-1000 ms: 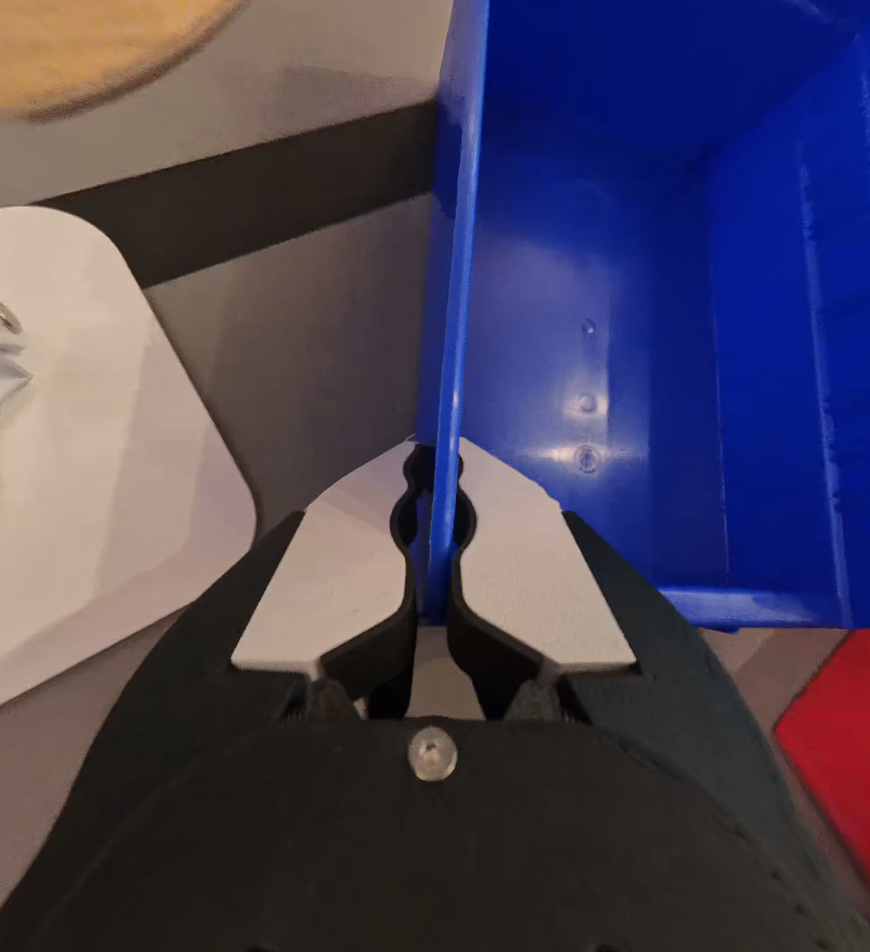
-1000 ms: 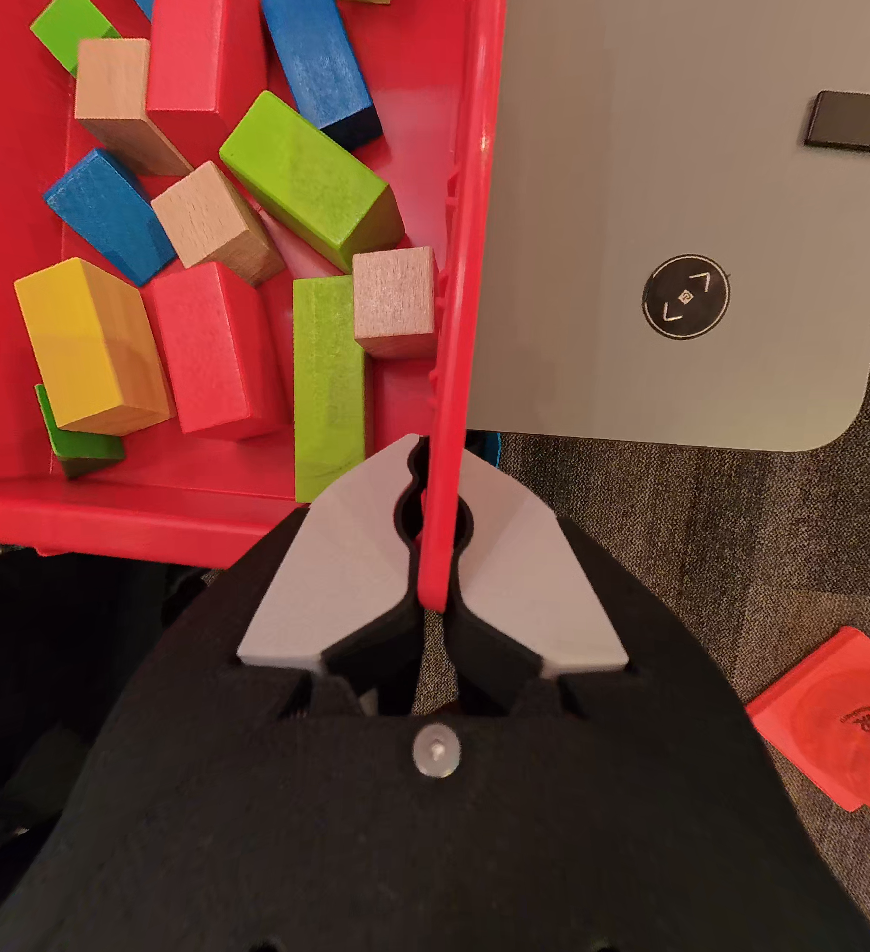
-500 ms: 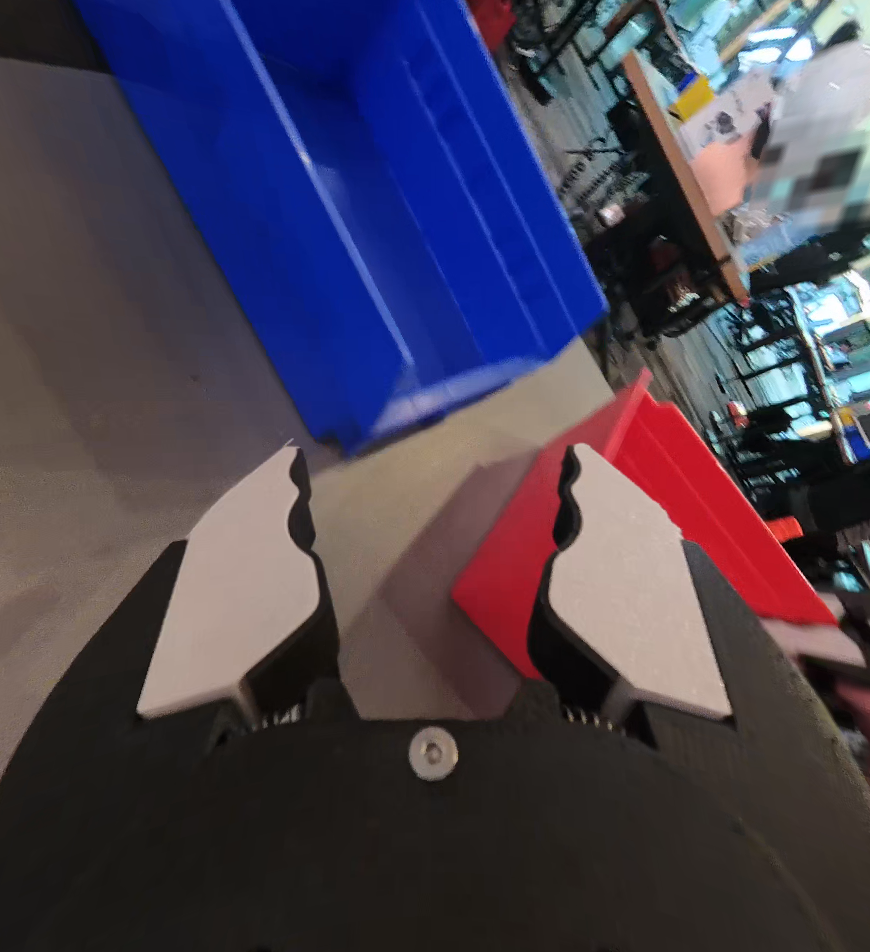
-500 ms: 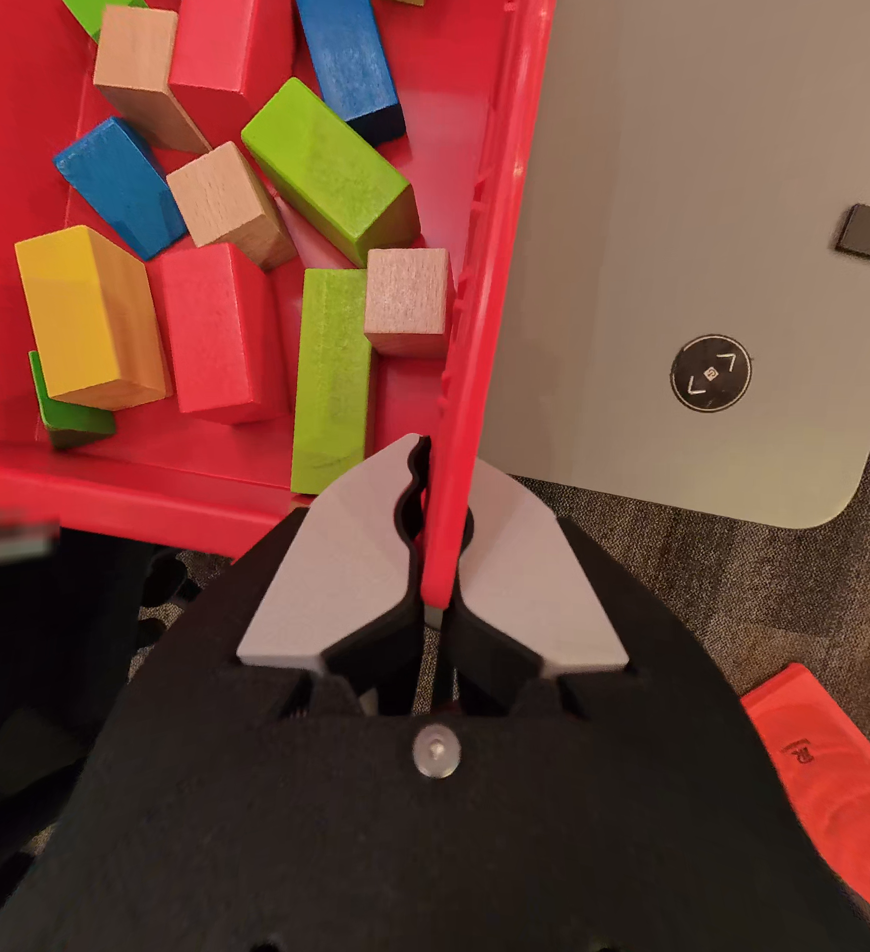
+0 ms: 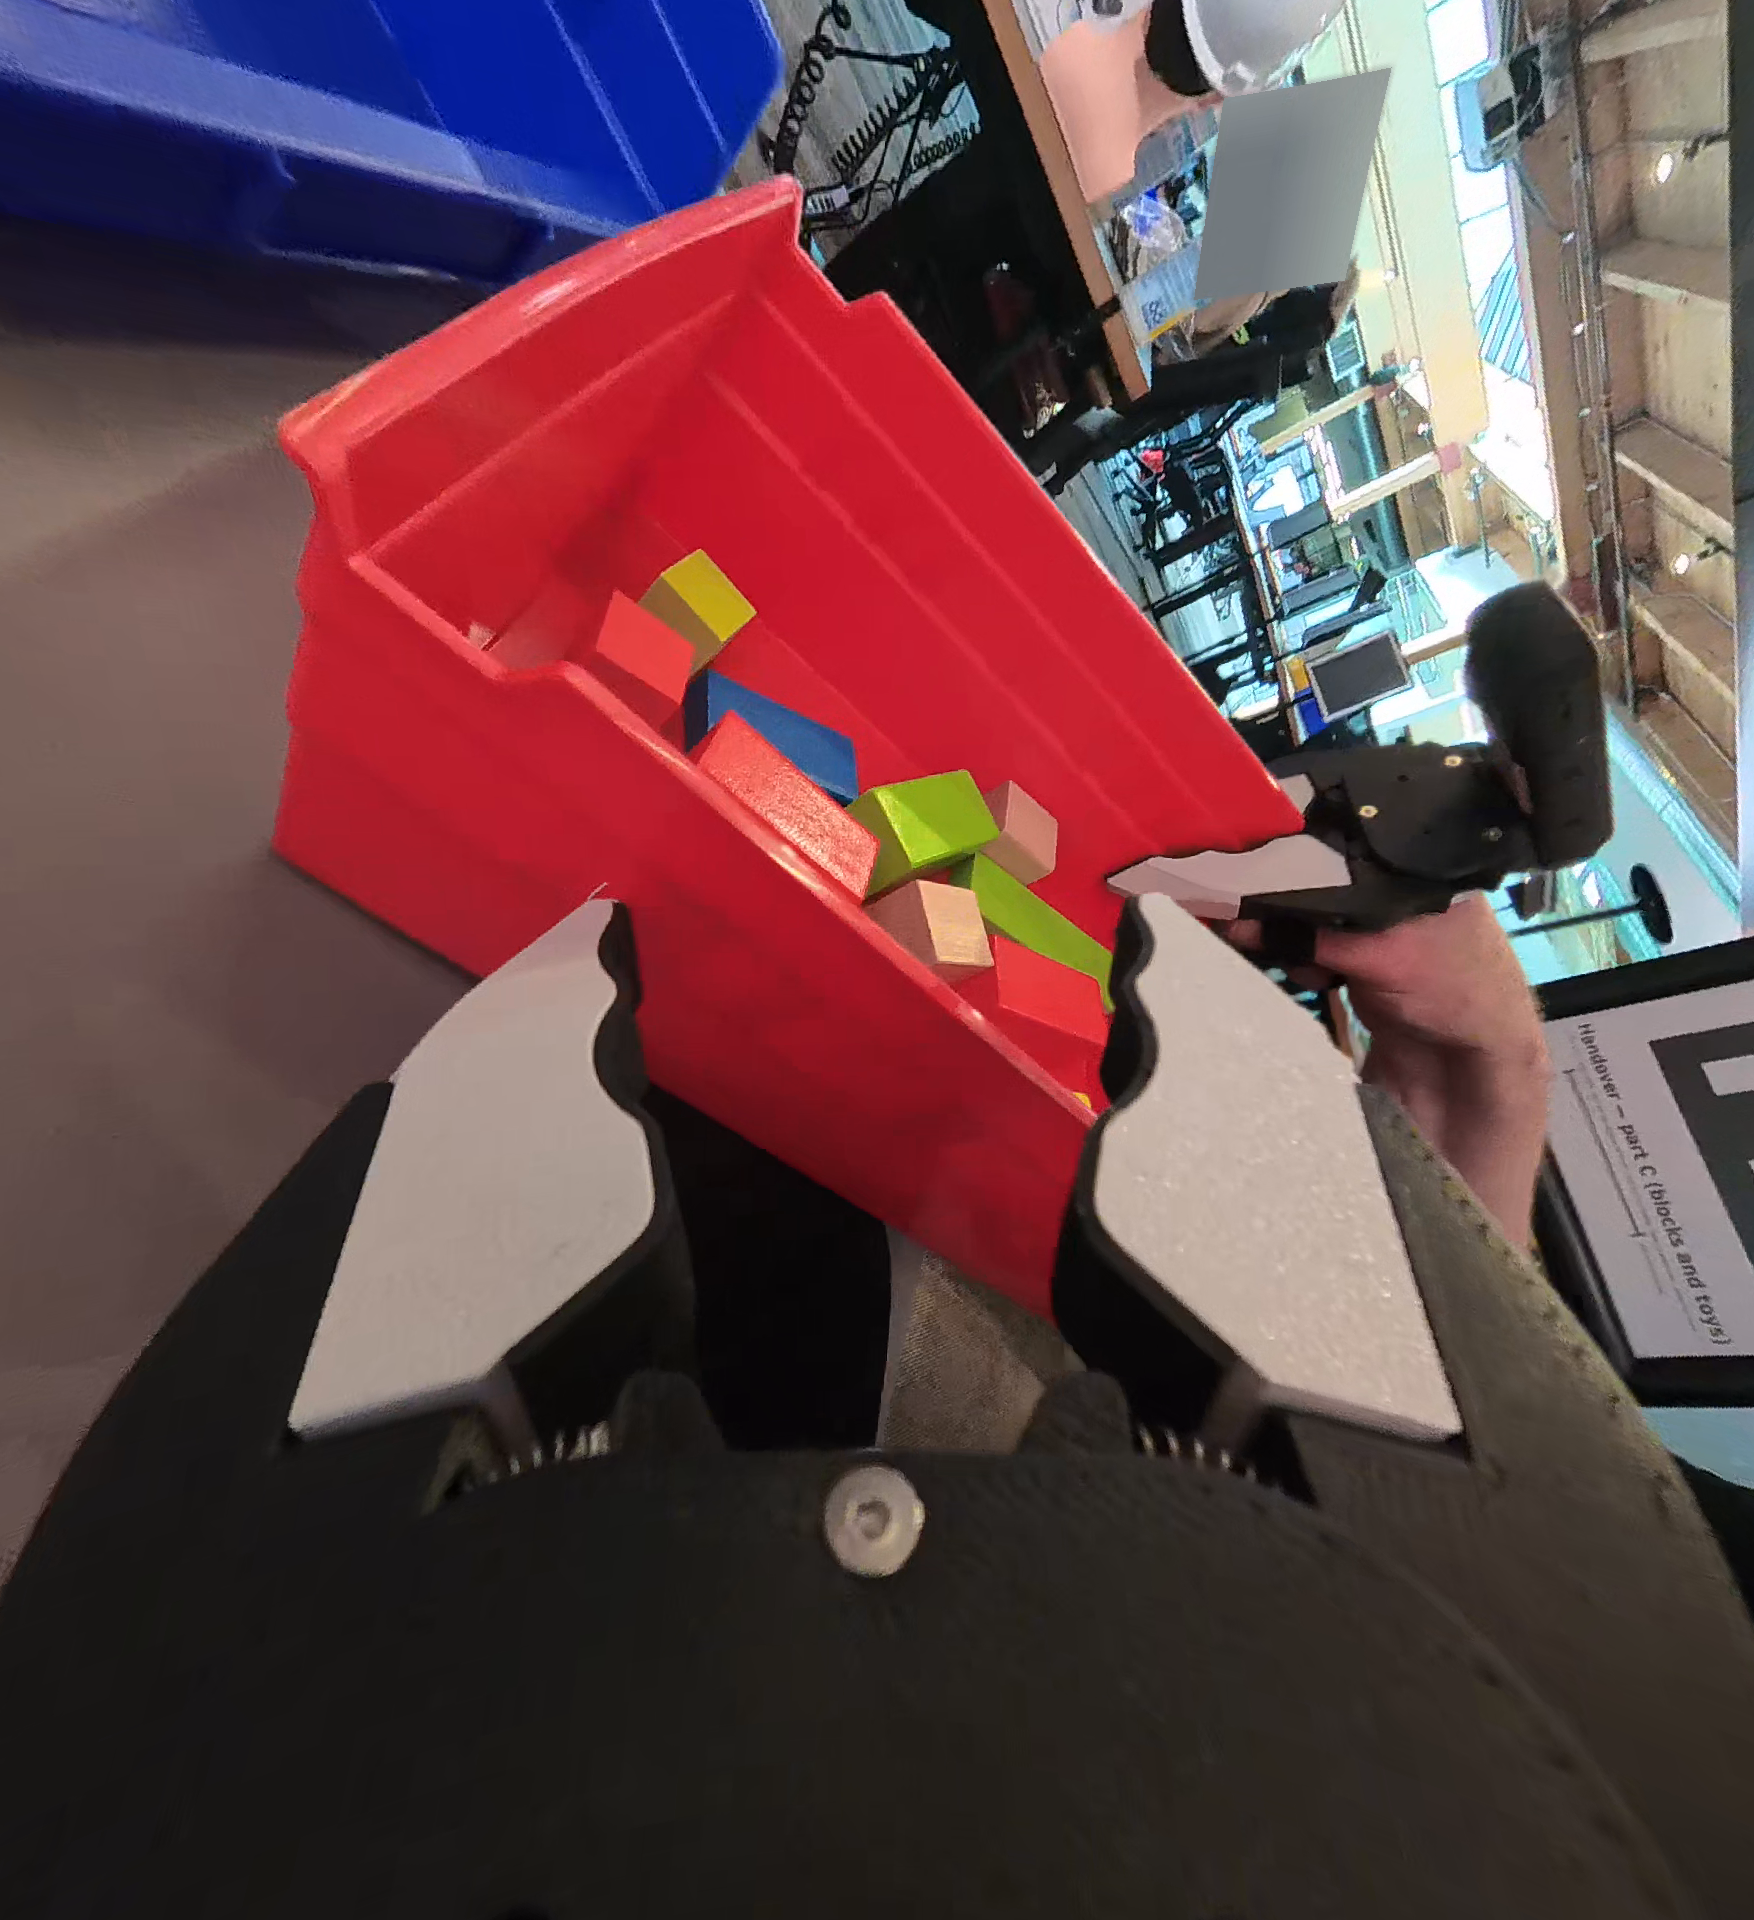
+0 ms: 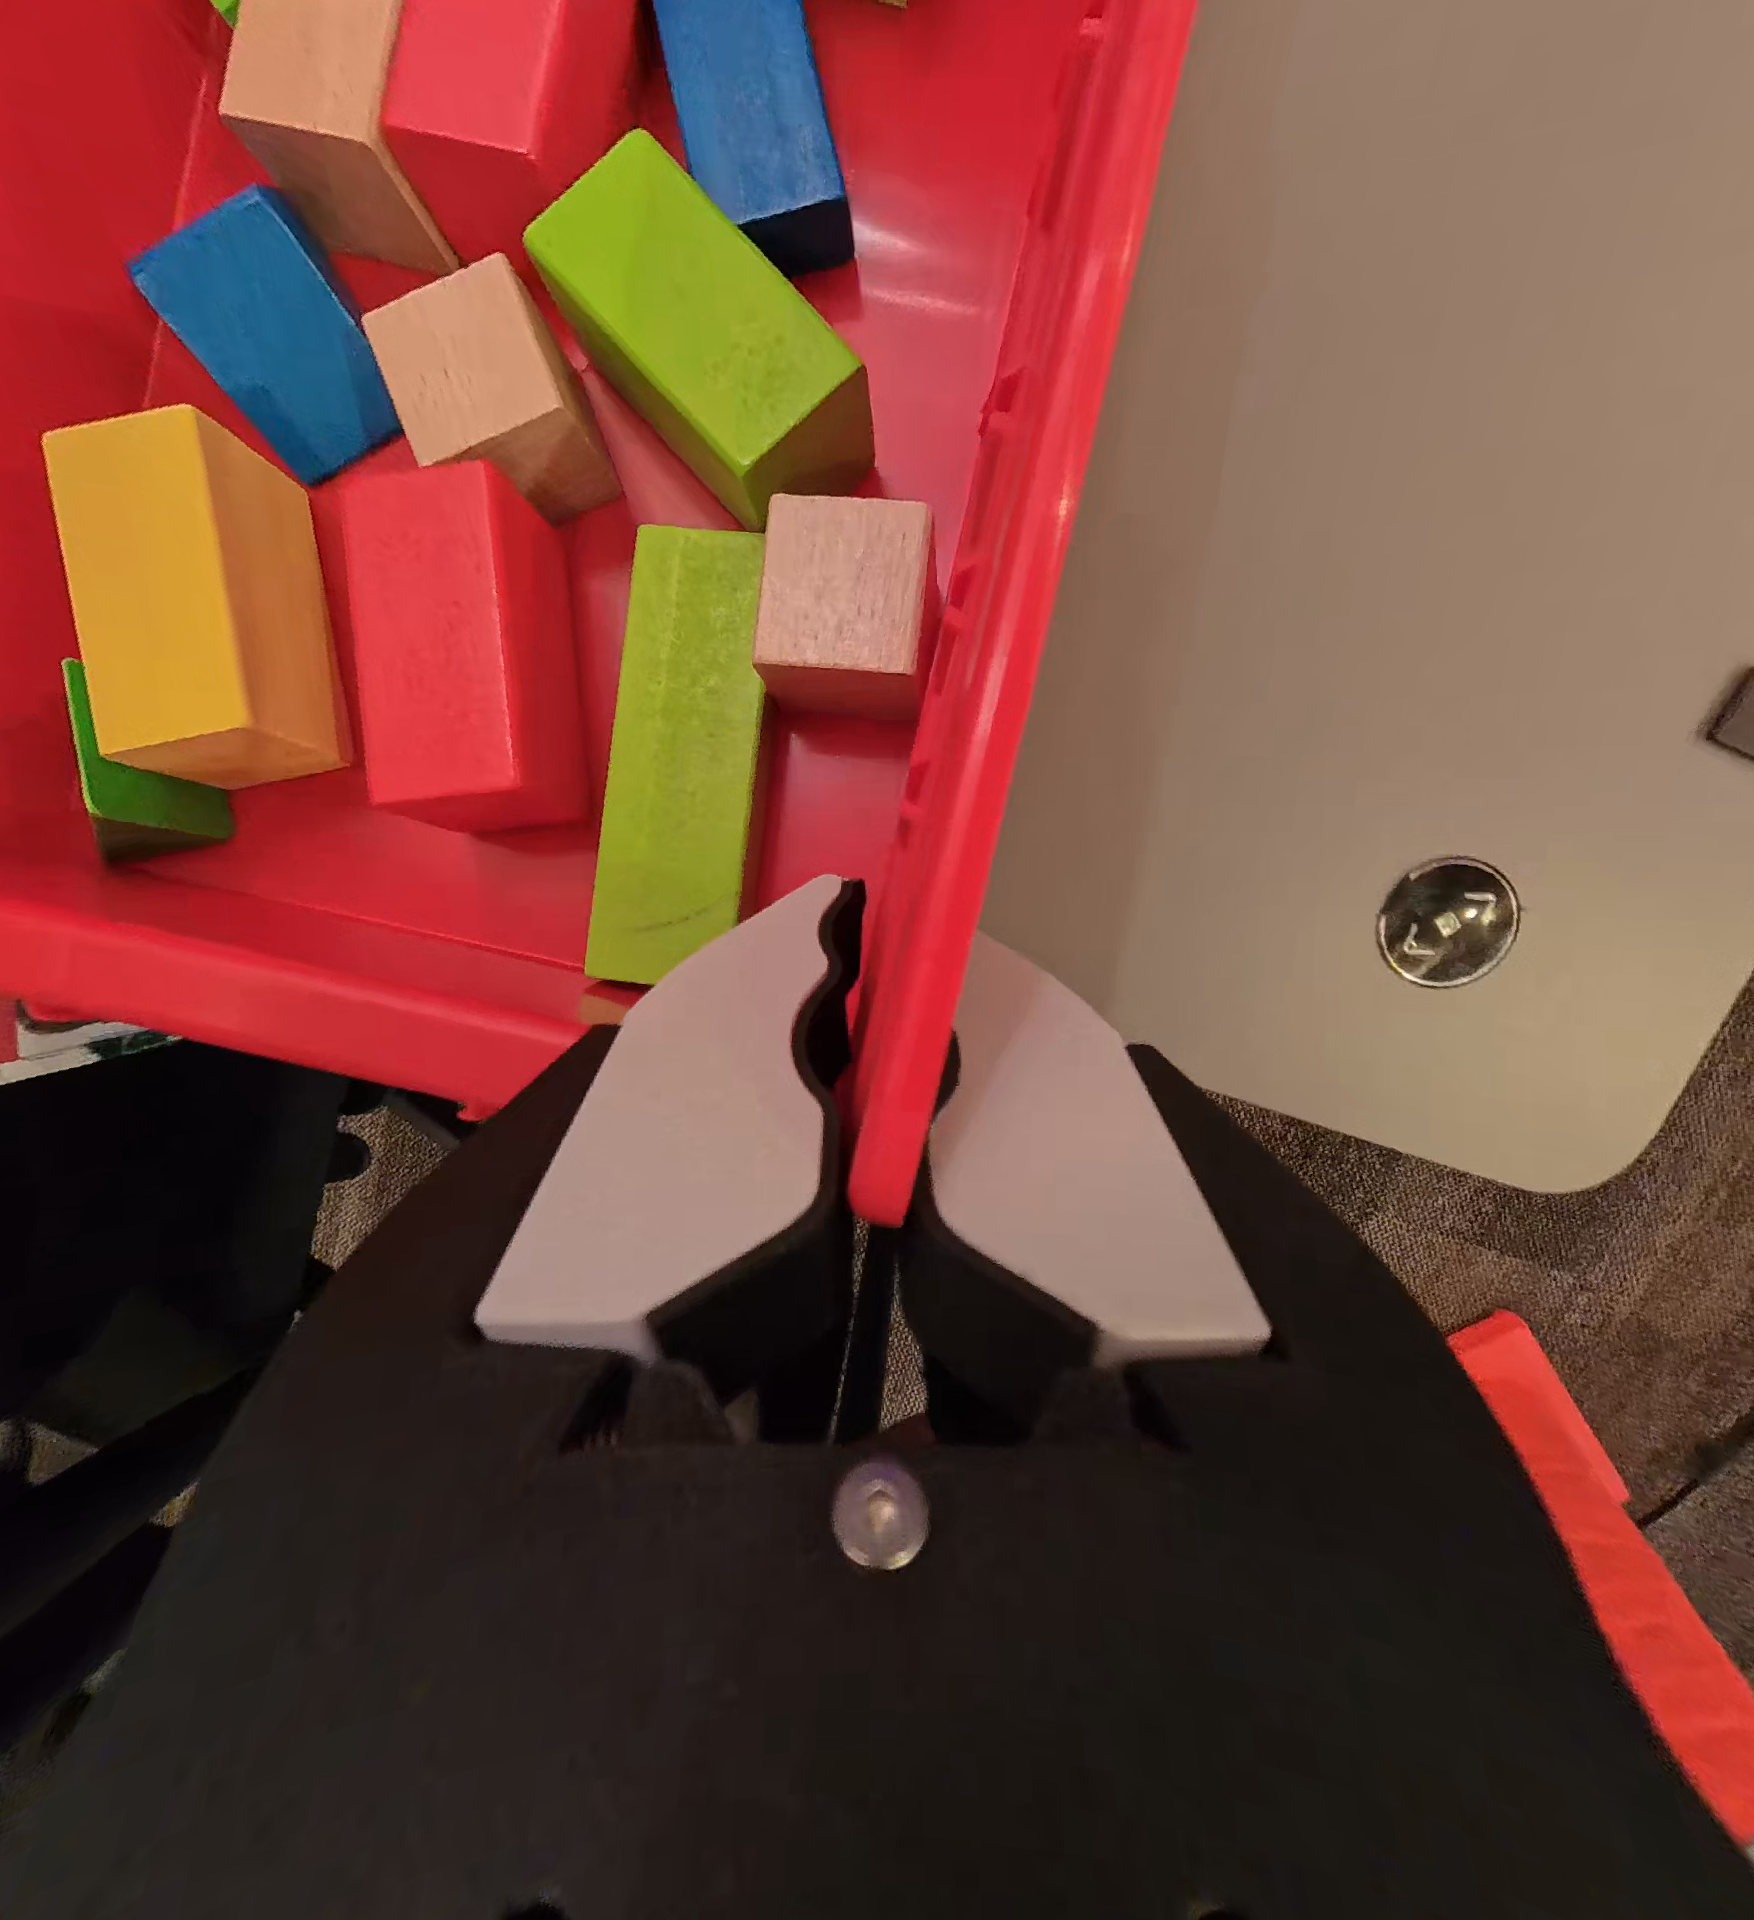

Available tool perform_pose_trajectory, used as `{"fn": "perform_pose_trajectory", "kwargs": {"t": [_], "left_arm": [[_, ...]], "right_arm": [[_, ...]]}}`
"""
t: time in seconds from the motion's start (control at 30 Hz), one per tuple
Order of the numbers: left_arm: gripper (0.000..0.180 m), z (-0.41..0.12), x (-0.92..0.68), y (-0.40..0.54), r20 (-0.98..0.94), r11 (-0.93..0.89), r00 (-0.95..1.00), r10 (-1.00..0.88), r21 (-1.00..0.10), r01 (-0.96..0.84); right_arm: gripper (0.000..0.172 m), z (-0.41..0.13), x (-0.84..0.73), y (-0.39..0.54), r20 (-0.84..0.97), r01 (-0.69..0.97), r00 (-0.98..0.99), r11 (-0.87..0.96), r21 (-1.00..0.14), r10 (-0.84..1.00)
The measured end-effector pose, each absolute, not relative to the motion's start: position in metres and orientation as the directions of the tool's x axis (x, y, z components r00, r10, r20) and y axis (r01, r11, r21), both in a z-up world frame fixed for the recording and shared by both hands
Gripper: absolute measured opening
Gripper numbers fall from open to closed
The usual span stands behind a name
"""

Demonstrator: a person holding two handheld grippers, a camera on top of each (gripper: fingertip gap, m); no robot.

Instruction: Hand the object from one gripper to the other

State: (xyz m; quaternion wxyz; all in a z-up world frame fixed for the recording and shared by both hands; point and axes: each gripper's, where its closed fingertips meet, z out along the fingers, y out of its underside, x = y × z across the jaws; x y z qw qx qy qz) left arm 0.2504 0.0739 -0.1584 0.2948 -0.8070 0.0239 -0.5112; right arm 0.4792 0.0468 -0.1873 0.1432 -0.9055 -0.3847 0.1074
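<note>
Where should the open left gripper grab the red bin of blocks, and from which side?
Take the near side wall's top rim of the red bin, coming from above with one finger inside. It is thin, straight and bare. The right gripper already clamps the opposite wall.

We see a workshop or lab: long wooden workbenches (image 5: 1081, 208), a monitor (image 5: 1356, 670), cables and metal racks (image 5: 1195, 509) behind.

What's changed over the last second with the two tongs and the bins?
The left tongs let go of the blue bin wall, opened wide and swung toward the red bin, now open before its near wall. The right tongs stayed clamped on the red bin's wall, blocks still inside.
</note>
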Motion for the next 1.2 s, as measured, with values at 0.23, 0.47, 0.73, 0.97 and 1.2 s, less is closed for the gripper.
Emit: {"fn": "perform_pose_trajectory", "kwargs": {"t": [0.23,0.47,0.73,0.97,1.2], "left_arm": [[0.090,-0.158,0.213,0.063,0.802,-0.809,0.519,-0.294,-0.498,0.311],[0.089,-0.160,0.155,0.033,0.800,-0.769,0.554,-0.231,-0.499,0.399],[0.090,-0.163,0.064,-0.001,0.771,-0.685,0.623,-0.133,-0.526,0.505],[0.087,-0.169,-0.024,-0.013,0.737,-0.596,0.675,-0.031,-0.556,0.579],[0.086,-0.175,-0.103,-0.006,0.698,-0.515,0.713,0.067,-0.587,0.624]], "right_arm": [[0.003,-0.187,0.438,0.036,-0.081,0.724,0.621,-0.610,-0.321,0.780],[0.004,-0.192,0.379,0.018,-0.091,0.768,0.549,-0.545,-0.335,0.830],[0.004,-0.200,0.284,0.017,-0.079,0.836,0.413,-0.412,-0.362,0.907],[0.004,-0.207,0.189,0.042,-0.039,0.884,0.281,-0.275,-0.378,0.959],[0.004,-0.223,0.105,0.069,-0.013,0.903,0.168,-0.159,-0.399,0.986]]}}
